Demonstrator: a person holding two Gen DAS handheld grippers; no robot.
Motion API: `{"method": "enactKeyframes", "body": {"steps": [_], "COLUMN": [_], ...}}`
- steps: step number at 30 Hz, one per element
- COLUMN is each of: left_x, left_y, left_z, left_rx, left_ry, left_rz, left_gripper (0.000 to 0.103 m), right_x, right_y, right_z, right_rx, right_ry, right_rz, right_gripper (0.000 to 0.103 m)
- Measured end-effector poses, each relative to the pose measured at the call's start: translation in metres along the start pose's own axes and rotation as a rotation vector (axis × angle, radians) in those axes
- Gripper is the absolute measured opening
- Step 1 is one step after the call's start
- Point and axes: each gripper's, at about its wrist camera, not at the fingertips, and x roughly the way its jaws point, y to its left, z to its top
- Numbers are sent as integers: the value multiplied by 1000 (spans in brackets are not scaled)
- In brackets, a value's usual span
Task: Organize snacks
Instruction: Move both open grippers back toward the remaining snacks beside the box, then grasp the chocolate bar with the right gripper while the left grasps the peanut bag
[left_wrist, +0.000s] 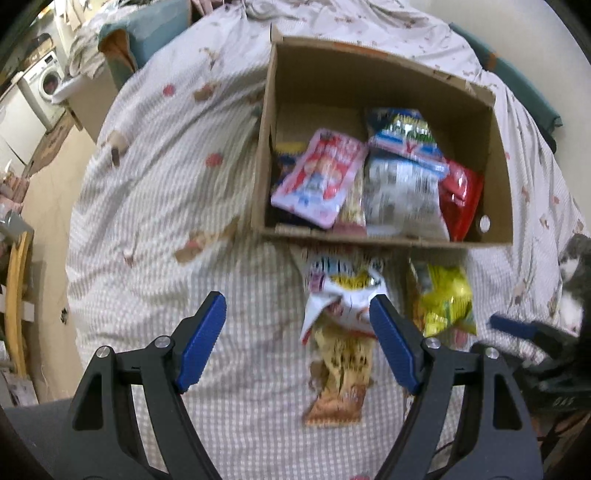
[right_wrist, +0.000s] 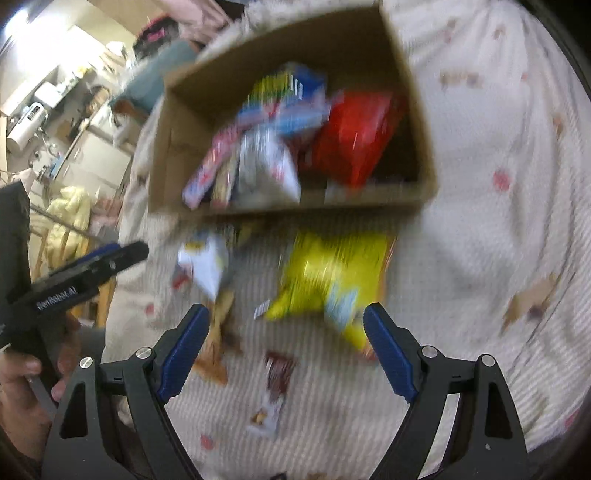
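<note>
Over on the left, the left gripper (left_wrist: 297, 308) hangs above the checked bedcover (left_wrist: 155, 221) with its jaws spread wide and nothing between the pads. The white crumpled packet (left_wrist: 341, 299) lies just ahead of its right-hand finger, overlapping the top of a long tan packet (left_wrist: 343, 369) whose long axis runs straight back toward the person, roughly in line with the way the jaws point. From the left wrist view that pair sits toward the right side of the gap rather than centred, so I'd judge this hand needs a small shift rightward before closing. Next across is the yellow bag (right_wrist: 332, 277), lying on the cover just in front of the cardboard box (right_wrist: 417, 140), tilted with one corner reaching toward the right gripper (right_wrist: 286, 315). That gripper's jaws are also spread and empty, and the bag lies ahead between them, so the right hand looks the nearer to it. A small dark wrapped bar (right_wrist: 275, 384) lies closer still, lengthwise between those fingers. The box, already holding several packets, stands beyond all the loose snacks.
</note>
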Motion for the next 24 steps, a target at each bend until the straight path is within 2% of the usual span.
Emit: {"method": "enactKeyframes", "body": {"steps": [3, 8, 10, 14, 18, 20, 21, 22, 24], "left_x": [1, 4, 6, 14, 19, 20, 20, 20, 20], "left_y": [4, 12, 16, 19, 20, 19, 19, 18, 19], "left_z": [-6, -6, -6, -5, -4, -5, -5, -5, -8], "left_rx": [-16, -69, -84, -106, -126, -118, -112, -107, -101], "left_ry": [14, 30, 34, 59, 76, 77, 77, 77, 81], "left_rz": [14, -9, 0, 5, -10, -6, -1, 3, 9], "left_gripper": [77, 77, 77, 77, 77, 77, 77, 77, 77], "right_x": [28, 65, 75, 88, 93, 89, 86, 83, 74], "right_y": [0, 15, 21, 29, 34, 31, 28, 25, 20], "right_z": [-16, -37, -43, -49, -53, -55, -54, -54, -53], "right_rx": [30, -56, -93, -135, -188, -189, -181, -170, -144], "right_ry": [155, 323, 356, 359, 348, 342, 338, 334, 312], "right_rz": [58, -14, -52, -126, -201, -213, -218, -219, -210], "right_gripper": [88, 85, 83, 79, 59, 39, 33, 22, 18]}}
